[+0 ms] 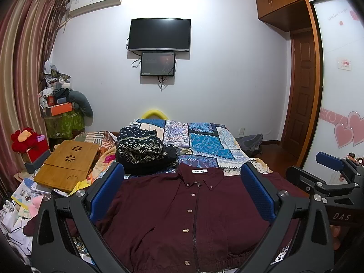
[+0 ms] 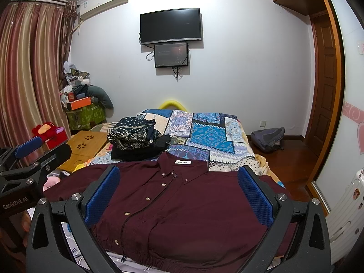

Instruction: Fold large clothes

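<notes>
A dark maroon button-up jacket [image 1: 182, 213] [image 2: 186, 204] lies flat, front up, collar away from me, on the patchwork bedspread [image 1: 204, 141] [image 2: 204, 132]. My left gripper [image 1: 182, 179] hovers open over its chest, blue pads wide apart, with nothing between them. My right gripper [image 2: 179, 179] hangs open above the same jacket, empty too. The right gripper [image 1: 327, 173] shows at the right edge of the left wrist view; the left gripper [image 2: 36, 150] shows at the left edge of the right wrist view. Both sleeves run out past the fingers.
A stack of folded patterned clothes [image 1: 143, 147] [image 2: 136, 136] sits just beyond the collar. A bamboo lap tray [image 1: 68, 166] [image 2: 84, 150] and loose clutter lie left on the bed. A grey backpack [image 2: 268, 138] rests on the floor right, near the wardrobe [image 1: 336, 91].
</notes>
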